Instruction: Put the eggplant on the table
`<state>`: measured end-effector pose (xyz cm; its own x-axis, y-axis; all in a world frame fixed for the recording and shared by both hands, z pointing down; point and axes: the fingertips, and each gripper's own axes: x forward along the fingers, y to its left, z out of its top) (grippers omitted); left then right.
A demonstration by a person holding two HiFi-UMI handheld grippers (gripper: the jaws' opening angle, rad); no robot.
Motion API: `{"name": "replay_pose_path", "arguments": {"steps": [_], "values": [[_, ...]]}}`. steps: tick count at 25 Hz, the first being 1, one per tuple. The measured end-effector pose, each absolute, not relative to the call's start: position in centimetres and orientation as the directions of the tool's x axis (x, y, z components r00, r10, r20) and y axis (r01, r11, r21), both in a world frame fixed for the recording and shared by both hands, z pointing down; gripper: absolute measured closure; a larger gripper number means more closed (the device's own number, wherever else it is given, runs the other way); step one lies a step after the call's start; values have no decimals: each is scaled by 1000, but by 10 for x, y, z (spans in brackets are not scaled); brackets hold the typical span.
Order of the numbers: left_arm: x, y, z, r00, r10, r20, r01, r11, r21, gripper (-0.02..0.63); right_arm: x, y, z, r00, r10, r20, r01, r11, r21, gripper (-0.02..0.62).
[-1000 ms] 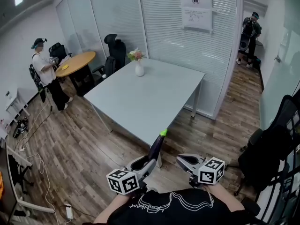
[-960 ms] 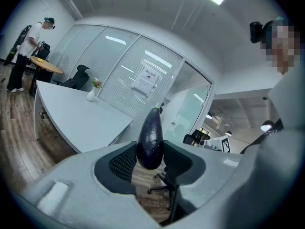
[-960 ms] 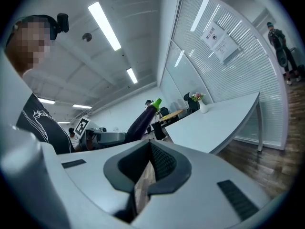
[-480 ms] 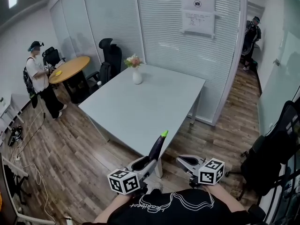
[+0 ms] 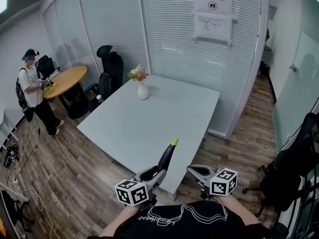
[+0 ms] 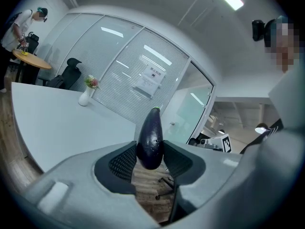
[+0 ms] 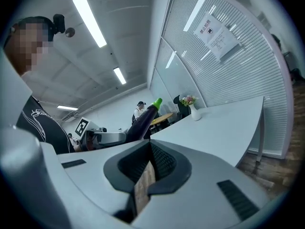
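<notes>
A dark purple eggplant [image 5: 167,157] with a green stem stands up out of my left gripper [image 5: 158,173], which is shut on its lower end. In the left gripper view the eggplant [image 6: 150,137] is pressed between both black pads. The eggplant hangs over the near edge of the pale grey table [image 5: 149,118]. My right gripper [image 5: 195,171] is beside it to the right, shut and holding nothing; its pads [image 7: 162,163] all but meet. From the right gripper view the eggplant [image 7: 144,118] shows to the left.
A white vase of flowers [image 5: 143,91] stands at the table's far side. Black office chairs sit behind the table [image 5: 109,68] and at the right [image 5: 294,168]. A person [image 5: 32,88] stands by a round wooden table [image 5: 64,80] at the left. Blinds and glass walls close the back.
Both grippers and the eggplant have come closer to the grey table, whose near edge now lies under them. The left grip is unchanged. The person at the back right has left the view.
</notes>
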<state>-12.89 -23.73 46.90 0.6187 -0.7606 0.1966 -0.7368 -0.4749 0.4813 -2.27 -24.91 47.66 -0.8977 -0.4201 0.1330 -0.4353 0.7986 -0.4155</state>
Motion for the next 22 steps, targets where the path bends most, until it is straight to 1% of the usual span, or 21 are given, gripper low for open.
{"name": "replay_pose_path", "arguments": {"steps": [11,22], "values": [[-172,-326,487,622,-748,229,-750,-487,447,423,-57,-334,486,-870,-470,148,-487,771,-412,588],[-206,-403,547,550,-764,338,-820,-417,393,423,-65,-390,530,-839,-506,199,-529,677,-512,588]]}}
